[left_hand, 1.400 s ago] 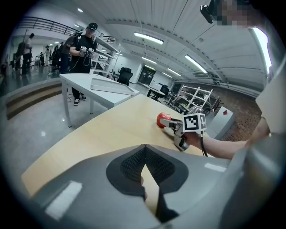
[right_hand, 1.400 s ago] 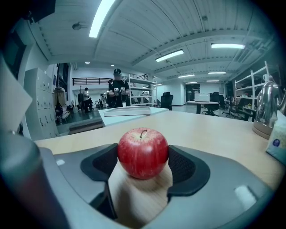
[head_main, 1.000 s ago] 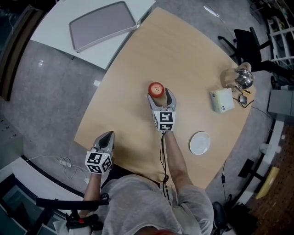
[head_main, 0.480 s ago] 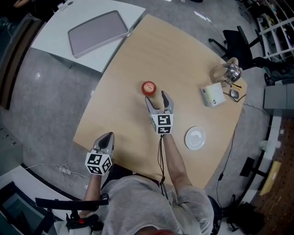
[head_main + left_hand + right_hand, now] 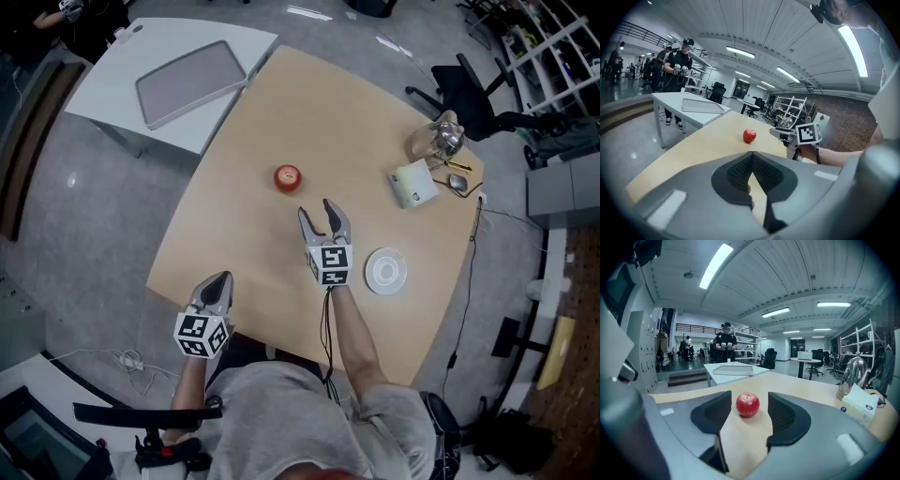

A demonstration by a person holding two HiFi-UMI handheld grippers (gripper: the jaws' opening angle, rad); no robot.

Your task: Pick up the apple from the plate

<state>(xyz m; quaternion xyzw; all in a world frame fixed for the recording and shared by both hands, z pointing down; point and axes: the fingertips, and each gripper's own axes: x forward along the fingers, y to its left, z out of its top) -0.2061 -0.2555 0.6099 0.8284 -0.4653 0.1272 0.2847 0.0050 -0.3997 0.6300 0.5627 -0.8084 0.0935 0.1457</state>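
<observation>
The red apple (image 5: pixel 288 176) lies on the bare wooden table (image 5: pixel 244 234), well away from the empty white plate (image 5: pixel 385 271). My right gripper (image 5: pixel 322 214) hovers a short way on the near side of the apple and points at it. Its jaws are open and closing, with nothing between them. Seen from the right gripper view, the apple (image 5: pixel 747 404) lies ahead of the gripper (image 5: pixel 749 422), framed by the jaws but beyond them. My left gripper (image 5: pixel 217 281) is held at the table's near left edge, shut and empty. In the left gripper view its tips (image 5: pixel 750 157) meet, and the apple (image 5: pixel 749 136) lies far ahead.
At the table's far right stand a tissue box (image 5: pixel 413 185) and a glass jug (image 5: pixel 436 141). A grey tray (image 5: pixel 192 82) lies on a white side table (image 5: pixel 112 94) at the back left. An office chair (image 5: pixel 473 89) stands behind. People (image 5: pixel 679 61) stand far off.
My right gripper, which was around the apple, has drawn back toward me and risen, leaving the apple on the table. Its jaws have narrowed. The left gripper has lifted slightly.
</observation>
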